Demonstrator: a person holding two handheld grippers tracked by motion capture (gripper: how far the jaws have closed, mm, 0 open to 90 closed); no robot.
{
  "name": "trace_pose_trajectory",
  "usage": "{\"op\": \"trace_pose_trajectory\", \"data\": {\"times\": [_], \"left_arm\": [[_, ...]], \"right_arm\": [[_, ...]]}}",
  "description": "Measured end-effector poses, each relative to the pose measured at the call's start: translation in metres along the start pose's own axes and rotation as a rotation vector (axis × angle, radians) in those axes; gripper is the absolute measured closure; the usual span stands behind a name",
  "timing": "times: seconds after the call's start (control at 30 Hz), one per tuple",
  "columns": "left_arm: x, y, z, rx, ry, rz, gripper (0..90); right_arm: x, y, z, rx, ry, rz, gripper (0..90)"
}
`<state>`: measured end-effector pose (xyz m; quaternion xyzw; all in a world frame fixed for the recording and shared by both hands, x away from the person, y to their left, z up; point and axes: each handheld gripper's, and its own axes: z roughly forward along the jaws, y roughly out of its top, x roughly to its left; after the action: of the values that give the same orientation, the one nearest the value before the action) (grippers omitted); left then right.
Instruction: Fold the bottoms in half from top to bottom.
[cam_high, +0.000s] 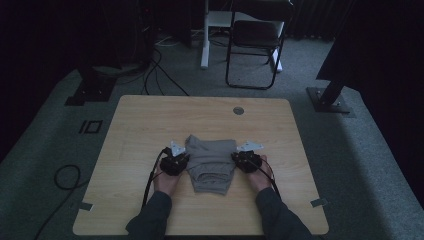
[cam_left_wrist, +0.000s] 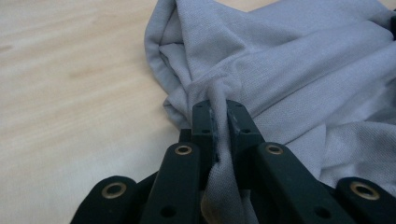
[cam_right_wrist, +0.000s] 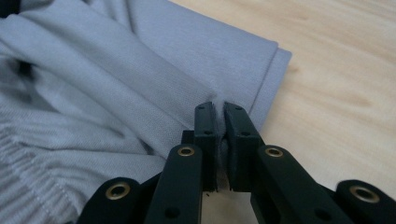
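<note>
A grey folded garment (cam_high: 210, 162) lies on the wooden table (cam_high: 150, 125), near the front middle. My left gripper (cam_high: 176, 161) is at its left edge, shut on a pinched fold of the grey cloth (cam_left_wrist: 289, 60) that runs between the jaws. At the garment's right edge my right gripper (cam_high: 246, 160) is shut on a thin layer of the same cloth (cam_right_wrist: 140, 79), close to a hemmed corner. Both grippers sit low over the table, with a hand behind each.
A small round grommet (cam_high: 238, 110) sits in the table near its far edge. Beyond the table stand a black folding chair (cam_high: 255, 45), a white desk leg (cam_high: 205, 37) and dark stand bases (cam_high: 330, 100). Cables (cam_high: 67, 177) lie on the floor at left.
</note>
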<state>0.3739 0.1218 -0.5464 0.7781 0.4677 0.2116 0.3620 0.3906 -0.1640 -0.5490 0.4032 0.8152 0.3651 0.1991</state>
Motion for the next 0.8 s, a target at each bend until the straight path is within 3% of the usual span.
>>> {"op": "trace_pose_trajectory", "data": {"times": [0.17,0.27,0.37,0.4,0.43,0.53,0.8], "left_arm": [[0.009,0.013,0.012,0.005,0.006,-0.061,84.0],[0.011,0.02,0.005,-0.018,-0.01,-0.073,84.1],[0.014,0.028,-0.014,-0.091,-0.052,-0.089,84.1],[0.014,0.028,-0.014,-0.091,-0.052,-0.089,84.1],[0.014,0.034,-0.025,-0.127,-0.069,-0.085,84.1],[0.014,0.042,-0.042,-0.182,-0.096,-0.09,84.1],[0.011,0.044,-0.075,-0.253,-0.164,-0.083,83.6]], "right_arm": [[-0.011,0.013,0.014,0.005,-0.008,0.042,85.5],[-0.015,0.02,0.011,0.005,0.0,0.057,85.5],[-0.018,0.028,-0.007,-0.058,0.021,0.074,85.4],[-0.018,0.028,-0.007,-0.058,0.021,0.074,85.4],[-0.018,0.031,-0.016,-0.085,0.025,0.075,85.4],[-0.016,0.042,-0.042,-0.152,0.026,0.033,85.4],[-0.008,0.043,-0.076,-0.24,0.044,0.009,85.3]]}}
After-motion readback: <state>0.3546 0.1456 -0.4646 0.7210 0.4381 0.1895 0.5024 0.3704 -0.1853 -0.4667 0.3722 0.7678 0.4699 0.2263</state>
